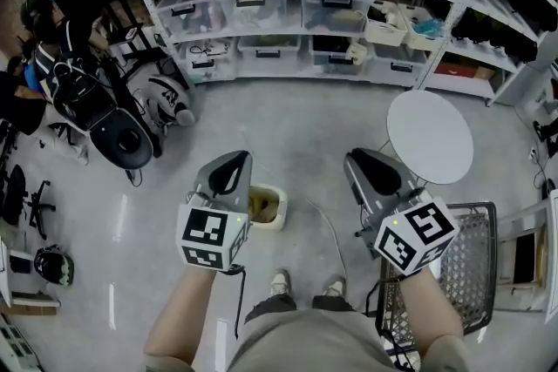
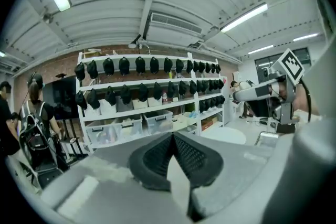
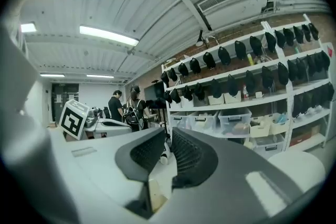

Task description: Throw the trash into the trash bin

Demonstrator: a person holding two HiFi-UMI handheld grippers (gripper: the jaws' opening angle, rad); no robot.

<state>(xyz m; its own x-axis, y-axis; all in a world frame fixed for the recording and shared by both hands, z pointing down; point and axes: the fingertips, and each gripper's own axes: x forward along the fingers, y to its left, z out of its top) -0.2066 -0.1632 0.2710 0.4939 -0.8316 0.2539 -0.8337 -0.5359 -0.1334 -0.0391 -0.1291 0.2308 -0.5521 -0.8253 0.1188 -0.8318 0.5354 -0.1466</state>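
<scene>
- Left claw (image 2: 172, 138): pads pressed together at the tips, nothing between them. Carries no trash. Aims about level, toward the shelving (image 2: 147, 107).
- Right claw (image 3: 167, 140): pads close but not meeting, thin slit between, nothing in the slit. Equally empty-handed.
- Seen from the head view: both claws raised in front of the body, well above the floor, marker cubes facing the camera.
- Trash bin (image 1: 277, 222): small, pale, open-topped. Stands upright on bare floor just ahead of the shoes (image 1: 280, 281), below and between the two claws, left part hidden behind the left claw.
- Trash (image 1: 261, 205): yellowish-brown wad inside the bin, below the rim. Too small to identify further.
- No loose scrap made out on the floor close to the bin.
- Farther out: round white table (image 1: 430, 135) to the right of the bin, wire cart (image 1: 466, 253) at the lower right, shelving along the far wall.
- Judgement: drop looks done, with trash in the bin and both claws free and lifted clear. Little or nothing left, unless more litter lies out of view.
</scene>
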